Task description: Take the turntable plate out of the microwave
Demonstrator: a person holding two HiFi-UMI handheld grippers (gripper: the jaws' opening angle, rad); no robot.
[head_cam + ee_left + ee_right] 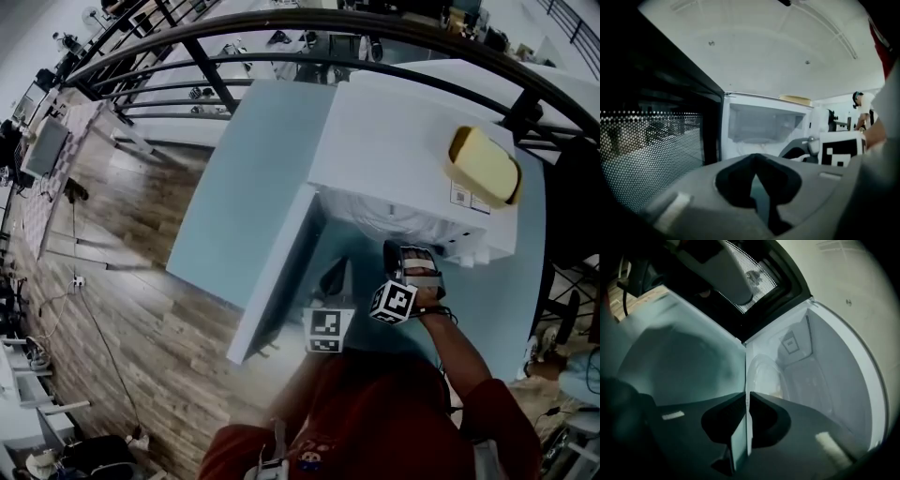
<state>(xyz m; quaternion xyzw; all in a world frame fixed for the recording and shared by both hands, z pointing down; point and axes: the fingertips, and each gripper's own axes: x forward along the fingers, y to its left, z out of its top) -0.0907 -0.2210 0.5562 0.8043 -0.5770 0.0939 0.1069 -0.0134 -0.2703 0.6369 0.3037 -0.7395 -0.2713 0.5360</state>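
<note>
My right gripper (748,399) clamps the rim of the clear round glass turntable plate (764,373), which extends straight ahead at frame centre. Left gripper (754,159) closed, empty.

The microwave (403,141) is white, table (244,216) pale blue, turntable plate (764,376) seemingly clear.

A pale blue table (234,187) stands on a wooden plank floor (122,281) – a thin cable (103,347) trails across the boards. Above it curves a black metal railing (211,75). At the far left there is a desk with a monitor (42,145). A yellow block (485,166) lies up high – sponge or bread, I cannot tell. A person (862,105) stands far off under the white ceiling (764,56).
</note>
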